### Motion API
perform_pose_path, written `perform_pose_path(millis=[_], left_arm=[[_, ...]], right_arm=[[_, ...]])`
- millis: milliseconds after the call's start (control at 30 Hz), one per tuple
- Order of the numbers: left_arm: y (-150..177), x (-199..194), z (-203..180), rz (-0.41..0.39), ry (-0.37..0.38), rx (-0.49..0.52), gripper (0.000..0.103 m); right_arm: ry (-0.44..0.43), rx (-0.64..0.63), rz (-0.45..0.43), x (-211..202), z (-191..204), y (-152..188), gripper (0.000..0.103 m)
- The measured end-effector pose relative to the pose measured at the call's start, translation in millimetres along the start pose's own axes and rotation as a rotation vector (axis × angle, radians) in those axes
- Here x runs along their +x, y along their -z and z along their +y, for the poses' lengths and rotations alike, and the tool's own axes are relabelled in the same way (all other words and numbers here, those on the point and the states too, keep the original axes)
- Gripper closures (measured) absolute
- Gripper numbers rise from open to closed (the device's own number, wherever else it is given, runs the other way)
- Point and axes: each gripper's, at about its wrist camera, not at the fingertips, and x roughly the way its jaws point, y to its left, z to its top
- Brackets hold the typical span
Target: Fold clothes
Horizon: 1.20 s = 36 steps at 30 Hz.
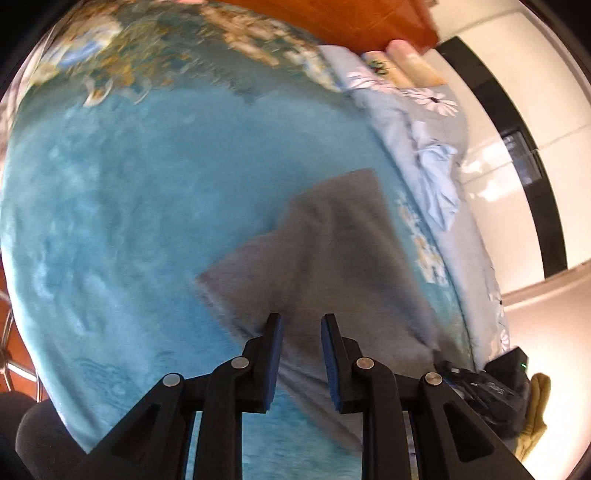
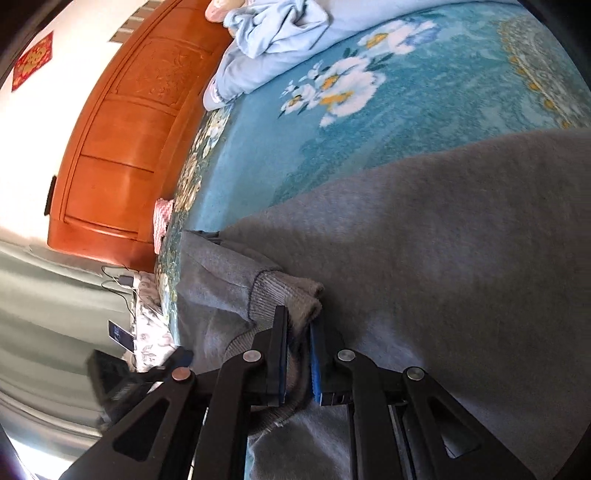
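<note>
Item one, the bed: a teal floral blanket (image 2: 369,122) covered it and filled the ground ahead of both grippers, with an orange wooden headboard (image 2: 122,147) far ahead and to the left of the right gripper. Item two, a pale blue quilt (image 2: 273,33), bunched at the far edge of the blanket, well ahead of the right gripper and off to the right of the left one. Item three, the task's garment: a grey sweater (image 2: 443,258) lay spread on the blanket, directly ahead of and beneath both tools, its body flat and reaching away to the right of the right gripper. Item four, its ribbed cuff (image 2: 284,291), doubled over in a thick roll at the tips of the right gripper. Item five, the right gripper (image 2: 298,317): jaws drawn close, pinching that cuff between the blue pads (image 2: 316,354). Item six, the left gripper (image 1: 301,321): jaws spread, empty, hovering just above the near part of the sweater, whose folded corner (image 1: 207,278) showed ahead to its left. Progress, as judged: folding appeared under way, one sleeve in hand to be laid across the body; the remaining folds of the body and final squaring seemed left to do.
</note>
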Motion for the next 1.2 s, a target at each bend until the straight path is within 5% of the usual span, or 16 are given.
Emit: perform_pose_path(millis=[167,233,333,433,633,867,1067,1200], left_arm=[[2,3,4,-0.003,-0.012,-0.007,0.079],[5,3,-11,-0.001,-0.032,0.042,0.079],[10,1,-37,0.007,0.026,0.111,0.078],[18,0,-66,0.007,0.051,0.229,0.077],[45,34,-100,0.086,-0.021,0.407,0.076],[57,42,-86,0.127,-0.035,0.387,0.076],[62,45,-83,0.136,-0.035,0.386,0.076],[63,42,-82,0.133,-0.038,0.395,0.075]], right_arm=[[0.014,0.015,-0.002,-16,-4,9,0.086],[0.002,0.014,0.004,-22,-3,16,0.069],[-0.035,0.012,0.03,-26,-2,28,0.058],[-0.049,0.03,0.024,-28,-1,36,0.058],[-0.031,-0.062,-0.069,-44,30,38,0.058],[-0.032,-0.247,-0.009,-25,73,50,0.058],[0.058,-0.258,0.075,9,58,66,0.058],[0.02,-0.223,0.065,5,49,66,0.058]])
